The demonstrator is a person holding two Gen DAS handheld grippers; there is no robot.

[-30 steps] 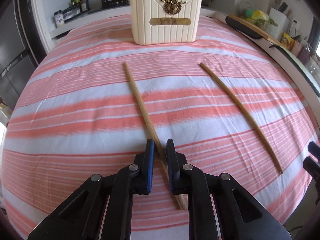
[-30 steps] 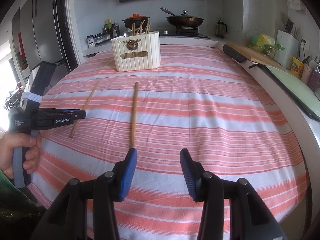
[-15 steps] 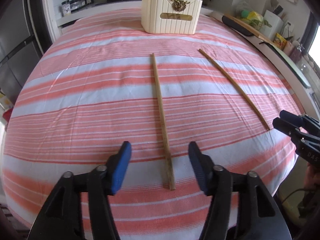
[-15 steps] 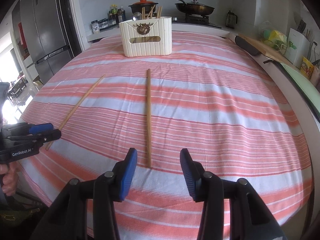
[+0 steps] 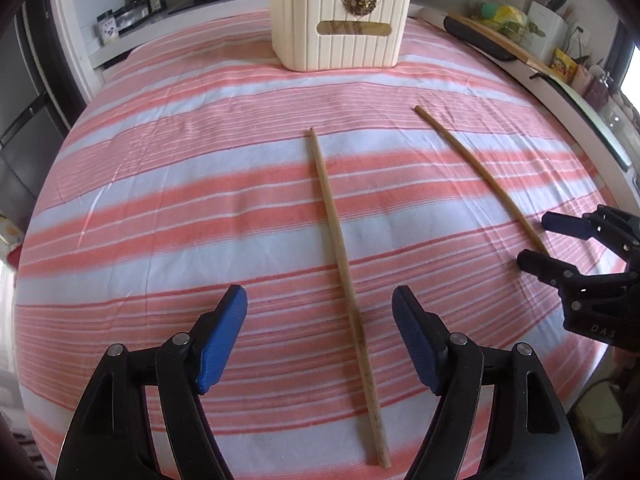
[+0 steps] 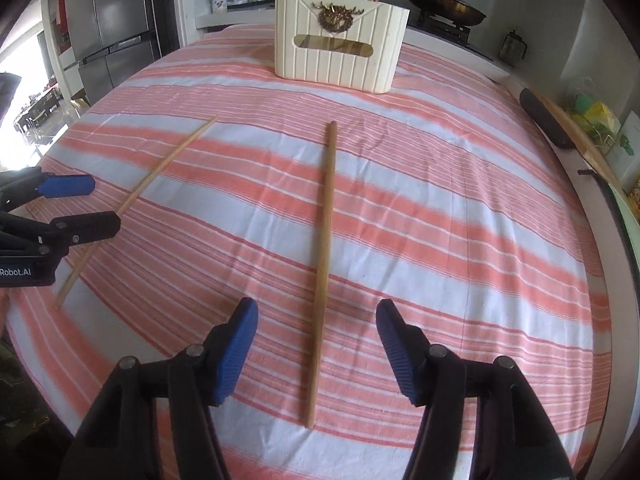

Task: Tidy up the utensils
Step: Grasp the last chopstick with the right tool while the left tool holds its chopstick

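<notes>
My holder (image 5: 341,26) at the cloth's (image 5: 160,208) far end hides most of its chopsticks; only their tops show. Both my grippers, left (image 5: 319,344) and right (image 6: 317,350), are spread, each straddling one chopstick (image 5: 344,248) (image 6: 323,248) lying flat.

Daylit and fairly bright, both views. Right wrist view: window glare blown out white at far left edge, sheen on the steel fridge (image 6: 116,24). Left wrist view: bright strip at far right edge. Shadows soft, faint under the chopsticks. Heavy fisheye bowing, striped tablecloth (image 5: 200,200) curves like a dome, dark vignette in corners. Cloth stripes smeared with slight blur; near gripper fingers (image 6: 236,344) sharp
</notes>
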